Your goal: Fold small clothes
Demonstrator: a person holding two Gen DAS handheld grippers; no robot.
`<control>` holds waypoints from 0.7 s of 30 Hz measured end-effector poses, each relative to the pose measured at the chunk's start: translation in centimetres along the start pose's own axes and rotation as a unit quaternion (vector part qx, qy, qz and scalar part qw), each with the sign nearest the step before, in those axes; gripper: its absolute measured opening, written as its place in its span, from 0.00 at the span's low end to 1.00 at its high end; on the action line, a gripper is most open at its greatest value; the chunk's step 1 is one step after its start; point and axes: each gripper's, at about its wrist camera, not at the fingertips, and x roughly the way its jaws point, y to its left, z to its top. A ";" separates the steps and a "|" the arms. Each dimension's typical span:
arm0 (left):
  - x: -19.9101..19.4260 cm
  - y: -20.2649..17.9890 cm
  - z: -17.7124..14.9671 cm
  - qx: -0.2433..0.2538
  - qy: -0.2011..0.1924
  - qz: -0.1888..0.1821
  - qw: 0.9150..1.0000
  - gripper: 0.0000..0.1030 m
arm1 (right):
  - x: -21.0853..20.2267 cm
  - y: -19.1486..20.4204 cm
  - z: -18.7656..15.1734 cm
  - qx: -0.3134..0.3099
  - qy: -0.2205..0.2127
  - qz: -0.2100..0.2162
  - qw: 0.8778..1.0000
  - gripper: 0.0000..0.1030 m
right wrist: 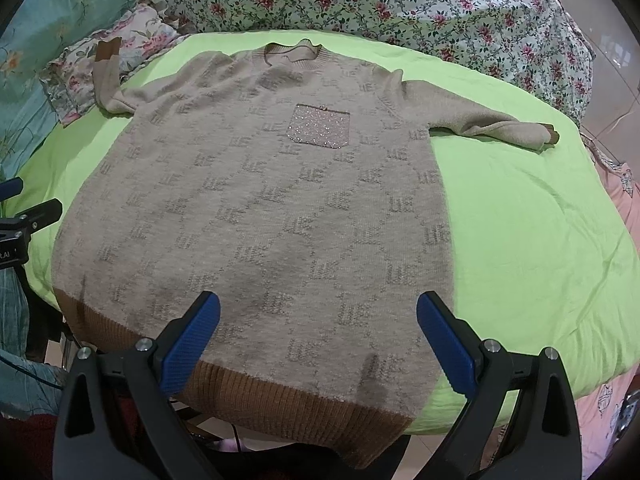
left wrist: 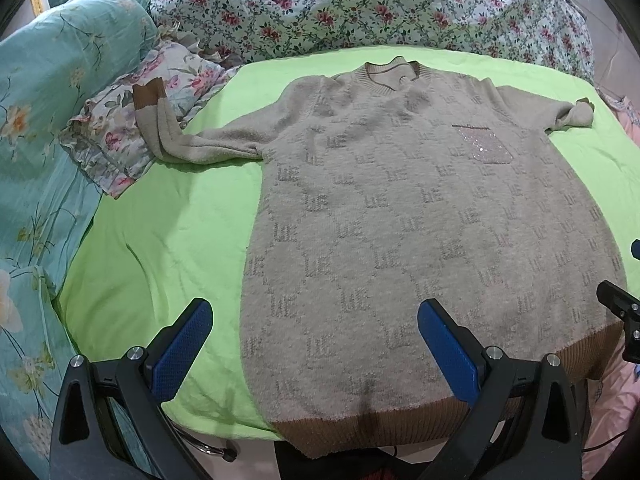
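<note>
Beige knitted sweater [left wrist: 420,208] lies spread flat, front up, on the green bed sheet [left wrist: 168,240], ready for folding. Left gripper [left wrist: 314,340] and right gripper [right wrist: 318,334] hover spread wide, empty, over its near hem.

Bare green sheet [left wrist: 160,240] lies open at 9 o'clock of the sweater [left wrist: 400,220]; floral quilt [left wrist: 360,4] blocks 12, ruffled pillow [left wrist: 132,120] crowds 10.
</note>
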 end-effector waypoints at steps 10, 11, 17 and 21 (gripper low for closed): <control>0.3 -0.3 0.1 -0.002 -0.003 -0.006 1.000 1.00 | 0.0 0.1 -0.1 0.004 -0.027 0.007 1.000 0.96; 0.3 -0.3 0.1 -0.003 -0.006 -0.006 1.000 1.00 | 0.0 0.1 -0.1 0.003 -0.025 0.005 1.000 0.96; 0.5 -0.3 0.3 -0.008 -0.011 -0.012 1.000 1.00 | 0.2 0.2 0.1 0.013 -0.014 0.019 1.000 0.96; 0.6 -0.3 0.4 -0.008 -0.011 -0.012 1.000 1.00 | 0.2 0.0 0.3 0.005 -0.021 0.006 1.000 0.96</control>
